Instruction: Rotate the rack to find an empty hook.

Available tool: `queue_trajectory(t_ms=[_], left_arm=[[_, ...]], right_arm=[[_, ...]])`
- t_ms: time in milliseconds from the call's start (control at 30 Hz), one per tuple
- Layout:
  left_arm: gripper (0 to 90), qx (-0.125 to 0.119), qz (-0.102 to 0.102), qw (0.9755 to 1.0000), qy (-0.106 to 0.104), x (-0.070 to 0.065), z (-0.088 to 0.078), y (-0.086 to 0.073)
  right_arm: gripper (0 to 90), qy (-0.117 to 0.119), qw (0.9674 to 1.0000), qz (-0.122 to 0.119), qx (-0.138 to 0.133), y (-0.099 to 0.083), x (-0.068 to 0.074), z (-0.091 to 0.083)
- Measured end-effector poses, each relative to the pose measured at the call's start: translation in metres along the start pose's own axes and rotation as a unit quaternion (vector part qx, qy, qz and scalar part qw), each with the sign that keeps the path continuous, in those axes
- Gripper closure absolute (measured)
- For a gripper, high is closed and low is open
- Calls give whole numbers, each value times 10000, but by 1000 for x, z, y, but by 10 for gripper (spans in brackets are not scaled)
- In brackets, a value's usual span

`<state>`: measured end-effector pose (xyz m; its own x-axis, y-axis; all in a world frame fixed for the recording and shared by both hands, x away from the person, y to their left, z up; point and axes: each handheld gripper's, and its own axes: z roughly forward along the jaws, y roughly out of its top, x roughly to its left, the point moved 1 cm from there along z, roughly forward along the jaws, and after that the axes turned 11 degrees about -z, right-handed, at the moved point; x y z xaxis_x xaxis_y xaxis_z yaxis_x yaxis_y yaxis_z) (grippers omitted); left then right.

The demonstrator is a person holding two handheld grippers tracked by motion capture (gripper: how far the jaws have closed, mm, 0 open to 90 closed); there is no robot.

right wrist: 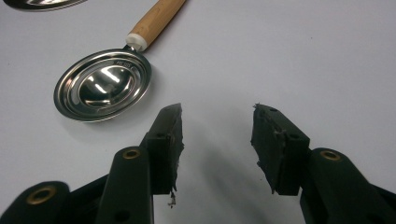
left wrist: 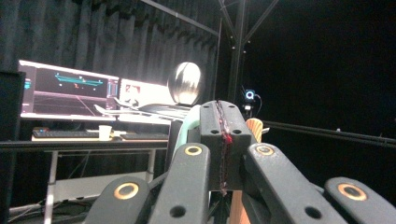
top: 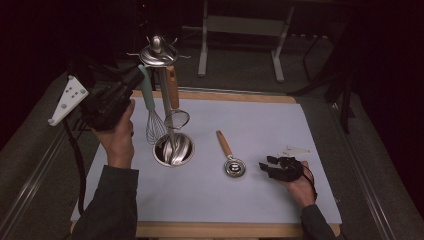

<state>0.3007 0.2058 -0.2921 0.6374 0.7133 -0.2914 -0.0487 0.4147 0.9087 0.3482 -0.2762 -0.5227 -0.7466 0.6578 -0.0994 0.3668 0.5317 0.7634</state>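
A steel utensil stand (top: 159, 54) rises from its round base (top: 173, 149) on the white mat (top: 260, 120). From its hooks hang a whisk (top: 154, 126) with a pale green handle and a small strainer (top: 176, 119) with a wooden handle. My left gripper (top: 135, 76) is held high, its tips right by the top of the whisk handle. In the left gripper view its jaws (left wrist: 223, 116) are shut pad to pad, with the green handle (left wrist: 187, 127) just behind them. A wooden-handled steel spoon (top: 233, 166) lies on the mat. Right of it rests my right gripper (top: 266, 164), open and empty (right wrist: 217, 121), near the spoon bowl (right wrist: 103, 85).
The mat lies on a wooden board (top: 215, 229) on a grey table. Metal frame legs (top: 202, 50) stand beyond the far edge. In the left gripper view, lit monitors (left wrist: 70, 91) sit on a desk in the dark background.
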Motion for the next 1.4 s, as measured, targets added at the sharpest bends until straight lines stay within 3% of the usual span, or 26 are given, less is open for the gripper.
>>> queue_trajectory(t_ms=[367,700,1400], left_arm=[[900,-40,-22,9999,136,8,-1,3],[900,-25,-86,9989,453,23,-1,11],[900,87,-208,9960,866,40,14,18]], right_arm=[[524,8,10000,11,-8,-1,0,0],[523,11,10000,21,-1,-1,-1,1],[524,-4,10000,29,10,-3,-2,0]])
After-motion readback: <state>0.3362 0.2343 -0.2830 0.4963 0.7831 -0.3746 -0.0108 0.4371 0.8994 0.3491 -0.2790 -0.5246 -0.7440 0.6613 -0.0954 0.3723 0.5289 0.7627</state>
